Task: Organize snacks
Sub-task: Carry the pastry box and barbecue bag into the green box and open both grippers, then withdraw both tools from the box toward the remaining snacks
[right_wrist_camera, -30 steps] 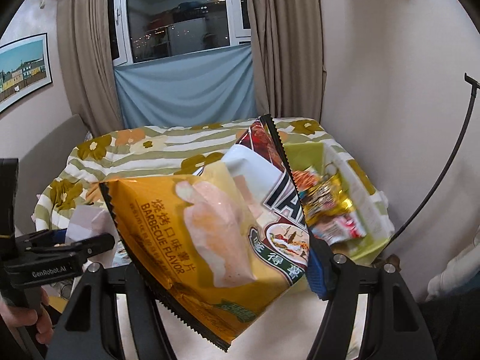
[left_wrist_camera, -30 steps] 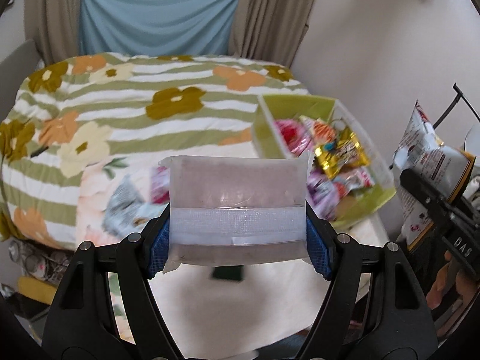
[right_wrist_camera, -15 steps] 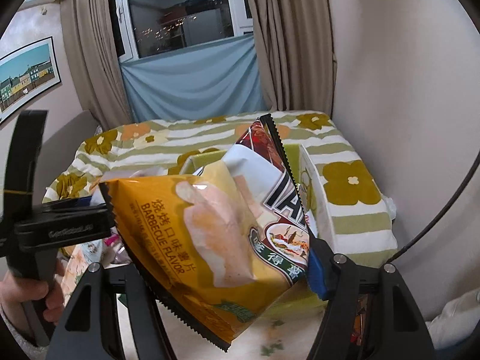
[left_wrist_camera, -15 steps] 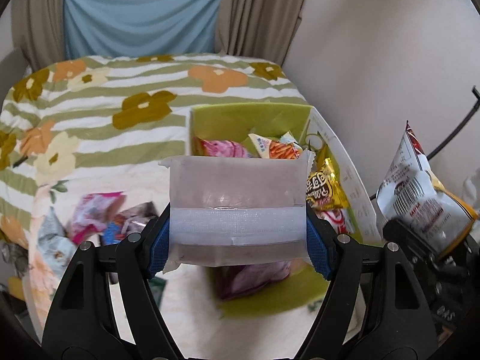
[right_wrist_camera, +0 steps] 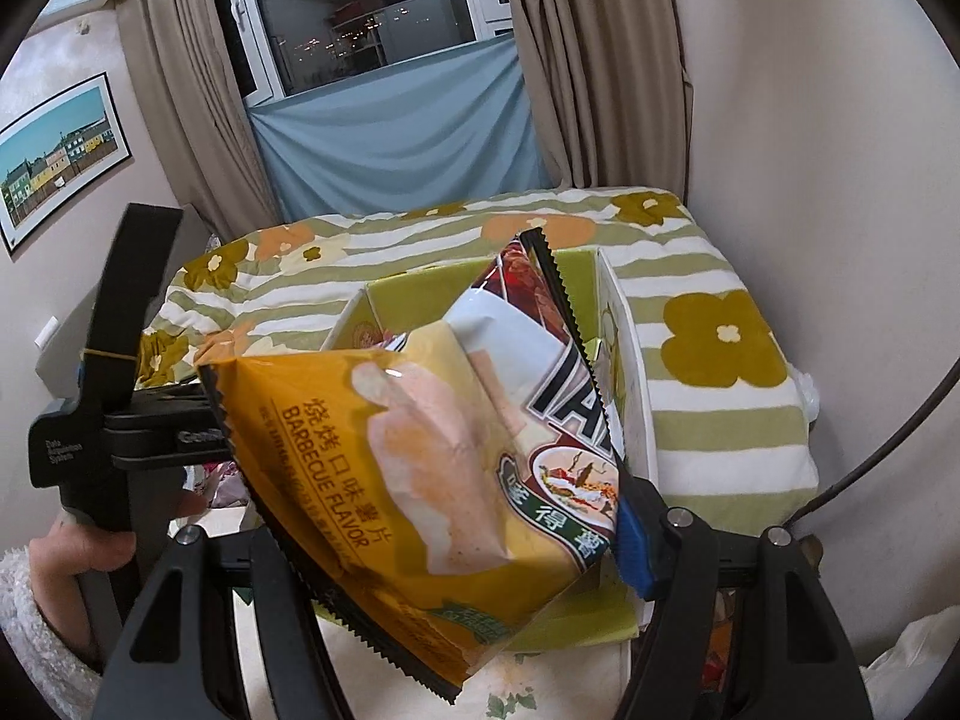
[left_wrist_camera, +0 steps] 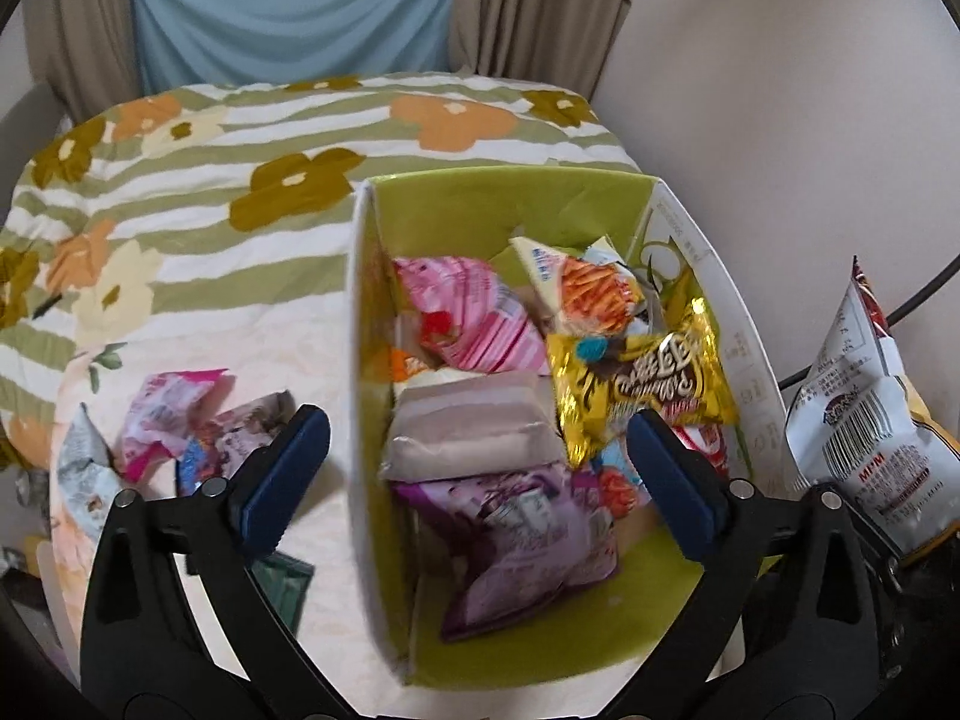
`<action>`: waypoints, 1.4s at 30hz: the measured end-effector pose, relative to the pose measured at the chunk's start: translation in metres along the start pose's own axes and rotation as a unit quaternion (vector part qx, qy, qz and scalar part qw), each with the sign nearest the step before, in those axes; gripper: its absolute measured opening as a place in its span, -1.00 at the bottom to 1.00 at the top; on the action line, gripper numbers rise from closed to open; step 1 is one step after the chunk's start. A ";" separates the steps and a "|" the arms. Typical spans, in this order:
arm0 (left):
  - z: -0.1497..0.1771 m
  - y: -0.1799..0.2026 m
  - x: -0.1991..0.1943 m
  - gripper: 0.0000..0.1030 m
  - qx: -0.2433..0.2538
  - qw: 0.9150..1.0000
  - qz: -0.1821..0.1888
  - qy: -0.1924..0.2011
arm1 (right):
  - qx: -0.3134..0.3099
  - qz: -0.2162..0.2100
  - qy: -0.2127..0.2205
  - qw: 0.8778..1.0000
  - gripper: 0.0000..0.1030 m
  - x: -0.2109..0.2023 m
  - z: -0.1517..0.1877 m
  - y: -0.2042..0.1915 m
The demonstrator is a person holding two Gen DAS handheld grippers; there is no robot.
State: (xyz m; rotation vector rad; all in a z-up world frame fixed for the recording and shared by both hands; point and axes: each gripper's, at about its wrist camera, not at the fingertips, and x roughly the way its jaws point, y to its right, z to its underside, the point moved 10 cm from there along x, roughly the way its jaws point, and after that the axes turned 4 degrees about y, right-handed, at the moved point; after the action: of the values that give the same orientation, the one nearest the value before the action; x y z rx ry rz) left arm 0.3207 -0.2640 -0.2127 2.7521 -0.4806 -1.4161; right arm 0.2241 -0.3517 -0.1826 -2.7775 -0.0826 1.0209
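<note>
Left gripper [left_wrist_camera: 477,474] has its jaws spread apart with nothing between them, hovering over the green box [left_wrist_camera: 510,210] at center frame. Directly beyond the pads lies a pale pinkish packet [left_wrist_camera: 468,426] on top of the pile inside the box, resting flat between the pink bag [left_wrist_camera: 480,324] above it and a purple bag [left_wrist_camera: 528,534] below; it looks placed there to fill the box's left side. A gold packet [left_wrist_camera: 642,384] sits to the right against the box wall. Loose snacks [left_wrist_camera: 180,426] lie on the flowered cloth [left_wrist_camera: 180,180] at lower left, outside the box, likely next to collect.

Right gripper [right_wrist_camera: 420,516] is clamped on a yellow barbecue chip bag [right_wrist_camera: 420,456], held tilted and raised in mid frame, above and just in front of the box, probably waiting its turn to go in. The same bag shows at the right edge of the left view.
</note>
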 end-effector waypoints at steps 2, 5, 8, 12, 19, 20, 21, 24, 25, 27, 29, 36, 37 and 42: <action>0.004 -0.004 -0.009 0.92 -0.002 1.000 0.004 0.004 | 0.001 0.001 -0.002 1.000 0.25 -0.001 0.001 -0.001; 0.010 -0.010 -0.022 0.92 -0.001 1.000 0.006 0.012 | 0.001 0.009 0.007 1.000 0.25 -0.006 0.000 -0.002; 0.015 -0.015 -0.034 0.92 0.001 1.000 0.006 0.014 | 0.006 0.024 0.009 1.000 0.27 -0.003 -0.003 -0.003; 0.015 -0.022 -0.046 0.92 0.003 1.000 -0.007 0.024 | 0.015 0.040 0.006 0.999 0.28 0.006 -0.004 -0.005; 0.022 -0.038 -0.050 0.92 -0.011 1.000 -0.011 0.016 | 0.032 0.078 0.000 0.996 0.34 0.032 0.006 0.001; 0.023 -0.041 -0.050 0.92 -0.011 1.000 -0.014 0.014 | 0.040 0.078 0.005 0.996 0.52 0.037 0.008 0.002; 0.025 -0.043 -0.050 0.92 -0.010 1.000 -0.017 0.013 | 0.045 0.076 0.008 0.996 0.84 0.039 0.010 0.001; 0.032 -0.049 -0.050 0.92 -0.012 1.000 -0.024 0.010 | 0.041 0.074 0.021 0.996 0.99 0.037 0.012 0.000; 0.034 -0.051 -0.050 0.92 -0.014 1.000 -0.024 0.009 | 0.037 0.074 0.025 0.996 0.99 0.035 0.012 -0.002; 0.037 -0.053 -0.050 0.92 -0.019 1.000 -0.022 0.008 | 0.028 0.071 0.032 0.997 0.99 0.031 0.011 -0.003; 0.040 -0.054 -0.050 0.92 -0.022 1.000 -0.021 0.008 | 0.026 0.074 0.035 0.996 0.99 0.027 0.010 0.000; 0.036 -0.049 -0.061 0.92 -0.020 0.999 -0.020 0.021 | 0.031 0.075 0.031 0.996 0.99 0.019 0.006 0.011; 0.035 -0.049 -0.066 0.92 -0.022 0.999 -0.019 0.023 | 0.030 0.073 0.030 0.996 0.99 0.016 0.004 0.011; 0.030 -0.057 -0.098 0.92 -0.026 0.998 -0.037 0.045 | 0.010 0.063 0.025 0.998 0.99 0.003 -0.004 0.003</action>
State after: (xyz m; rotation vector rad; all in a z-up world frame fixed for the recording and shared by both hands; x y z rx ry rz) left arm 0.2590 -0.1795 -0.1611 2.8052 -0.3385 -1.2908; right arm 0.2290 -0.3546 -0.1816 -2.8192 0.1108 0.9731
